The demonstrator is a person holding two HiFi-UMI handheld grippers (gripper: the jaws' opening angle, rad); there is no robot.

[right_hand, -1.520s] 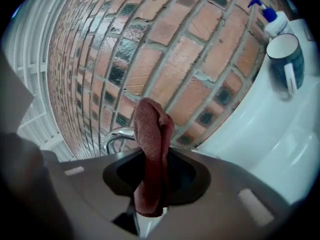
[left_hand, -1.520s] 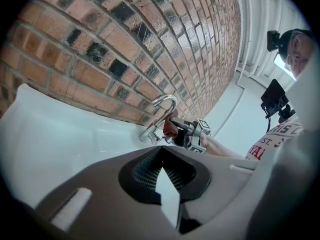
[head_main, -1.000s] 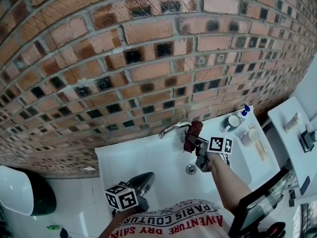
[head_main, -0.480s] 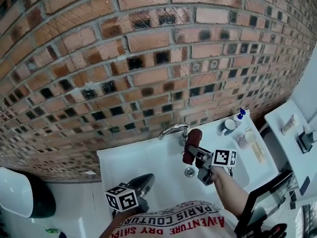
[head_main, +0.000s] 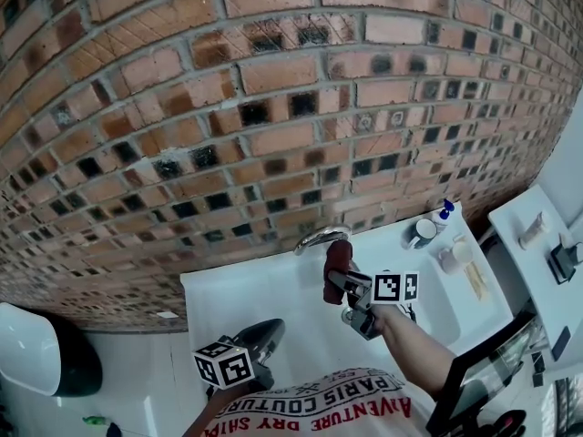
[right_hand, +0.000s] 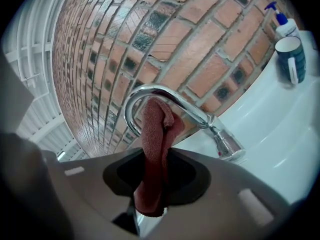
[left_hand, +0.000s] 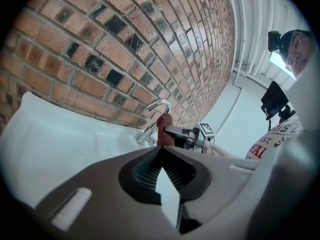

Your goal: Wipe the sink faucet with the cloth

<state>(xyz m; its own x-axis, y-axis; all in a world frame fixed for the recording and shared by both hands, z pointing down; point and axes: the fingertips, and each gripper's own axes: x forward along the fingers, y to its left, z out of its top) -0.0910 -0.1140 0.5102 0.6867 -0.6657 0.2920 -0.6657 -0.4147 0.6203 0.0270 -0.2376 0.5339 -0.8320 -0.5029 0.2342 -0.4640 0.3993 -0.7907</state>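
A curved chrome faucet [head_main: 319,238] stands at the back of the white sink [head_main: 260,289] against the brick wall. My right gripper [head_main: 348,285] is shut on a dark red cloth [head_main: 336,267], held just right of the spout. In the right gripper view the cloth [right_hand: 156,131] rises from the right gripper [right_hand: 154,154] and its top presses the underside of the faucet [right_hand: 192,113] arch. My left gripper [head_main: 267,329] hangs low over the sink's front left, shut on nothing. The left gripper view shows the faucet [left_hand: 159,105], cloth [left_hand: 164,128] and sink [left_hand: 60,139] beyond the left gripper [left_hand: 161,153].
A dark mug [head_main: 421,230] and a blue-capped soap bottle [head_main: 444,211] stand on the sink's right rim, with small items [head_main: 460,258] beside them. The mug [right_hand: 292,59] and bottle [right_hand: 281,21] also show at right. A white shelf [head_main: 537,244] is further right.
My right gripper has carried the cloth leftward and slightly down, closer in under the faucet spout. The left gripper has stayed where it was.
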